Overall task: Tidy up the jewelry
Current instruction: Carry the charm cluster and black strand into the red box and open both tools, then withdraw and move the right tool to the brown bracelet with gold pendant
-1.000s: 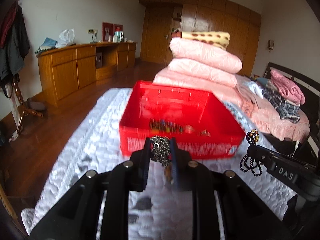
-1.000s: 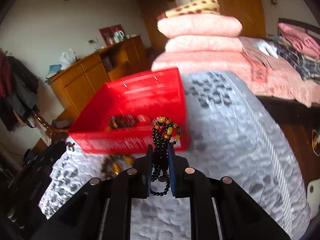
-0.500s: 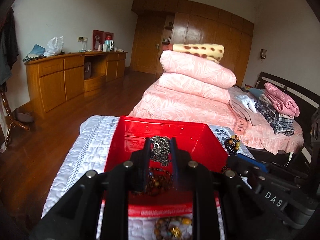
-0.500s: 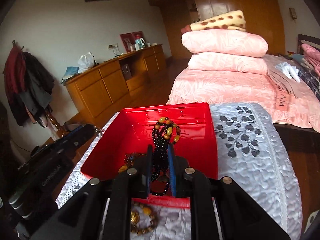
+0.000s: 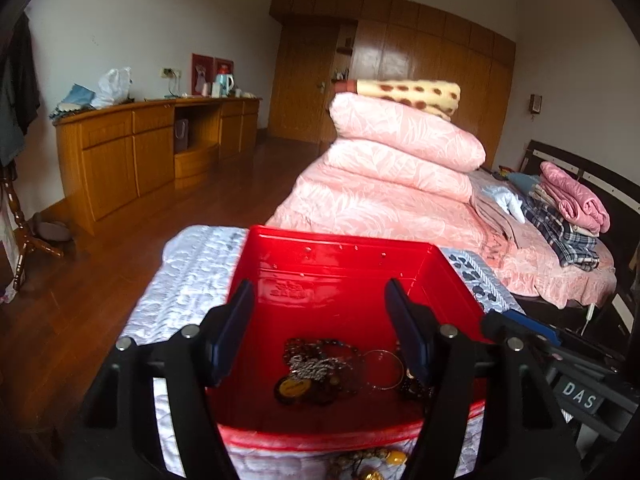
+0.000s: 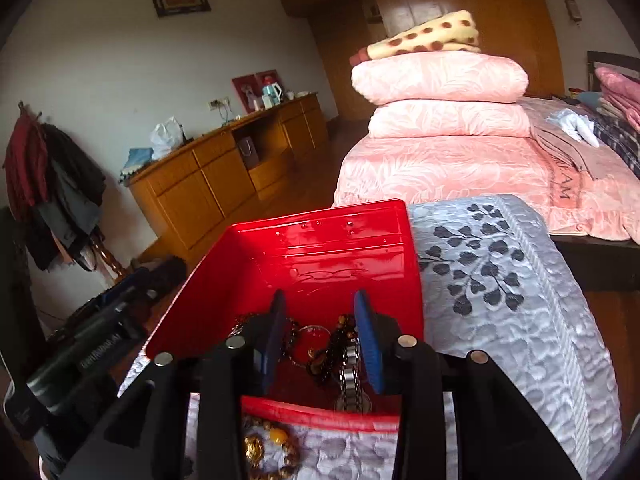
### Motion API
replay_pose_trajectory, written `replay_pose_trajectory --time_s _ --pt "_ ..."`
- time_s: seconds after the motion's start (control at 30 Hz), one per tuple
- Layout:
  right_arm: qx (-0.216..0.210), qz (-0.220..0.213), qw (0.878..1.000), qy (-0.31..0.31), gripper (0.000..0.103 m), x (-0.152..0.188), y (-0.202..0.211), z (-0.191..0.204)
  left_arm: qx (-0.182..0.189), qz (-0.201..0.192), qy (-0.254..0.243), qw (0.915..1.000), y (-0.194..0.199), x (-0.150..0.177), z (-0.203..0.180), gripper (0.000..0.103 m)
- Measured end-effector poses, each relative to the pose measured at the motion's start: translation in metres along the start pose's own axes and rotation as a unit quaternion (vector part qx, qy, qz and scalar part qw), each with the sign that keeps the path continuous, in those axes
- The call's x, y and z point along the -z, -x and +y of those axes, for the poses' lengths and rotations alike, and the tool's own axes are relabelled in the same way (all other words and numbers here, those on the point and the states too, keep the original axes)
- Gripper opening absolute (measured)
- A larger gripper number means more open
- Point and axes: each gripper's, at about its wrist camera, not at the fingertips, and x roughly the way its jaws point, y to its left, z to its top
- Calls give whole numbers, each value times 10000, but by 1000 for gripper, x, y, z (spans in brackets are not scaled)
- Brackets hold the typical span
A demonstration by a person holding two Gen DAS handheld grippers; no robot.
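Observation:
A red plastic box (image 5: pixel 340 242) (image 6: pixel 320 211) stands on a grey quilted cover. My left gripper (image 5: pixel 318 285) hangs over the box, its jaws opening with nothing between them. Under it a silver chain and other jewelry (image 5: pixel 316 368) lie on the box floor. In the right wrist view my right gripper (image 6: pixel 320 296) is also over the box with jaws opening, and no pad presses on anything. A black bead string and a metal watch band (image 6: pixel 350 376) lie below it. An amber bead bracelet (image 6: pixel 268 446) (image 5: pixel 368 462) rests on the cover in front of the box.
The grey quilted cover (image 6: pixel 500 280) drops off at its left and right edges to a wooden floor (image 5: pixel 100 300). Folded pink quilts (image 5: pixel 400 160) are stacked on the bed behind the box. A wooden sideboard (image 5: pixel 132 152) lines the left wall.
Both grippers moved forward over the red box, then their jaws parted. The silver chain left the left gripper and the black bead string left the right; both now lie in the box.

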Motion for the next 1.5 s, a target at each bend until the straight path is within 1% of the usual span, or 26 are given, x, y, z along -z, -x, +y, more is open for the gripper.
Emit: replay_pose_trajectory --time_s 0.1,0.2,0.47,0.67,0.9,1.13,1.3,1.5 --pt "-81 -14 10000 25 39 15 14 1 -63 -167 -94 9998 23 7 1 66" --pt "-131 159 9998 68 39 32 20 8 -138 -205 -149 9996 40 18 4 67" --pt "-218 642 9970 365 39 73 11 35 -544 107 -276 9981 64 60 18 67" --pt "-237 881 9945 519 39 90 3 52 -701 396 -124 9967 75 86 38 67" --pt "-189 1113 9914 665 38 101 -11 65 -787 442 -22 9959 80 94 47 67" --pt "-164 1230 9900 676 38 101 -19 69 -752 507 24 9959 76 97 50 67" --pt "-90 1356 9883 690 38 102 -26 71 -772 612 -43 9951 74 100 51 67" --pt "-43 1511 9863 661 38 102 -36 70 -759 664 48 9949 73 102 55 67"
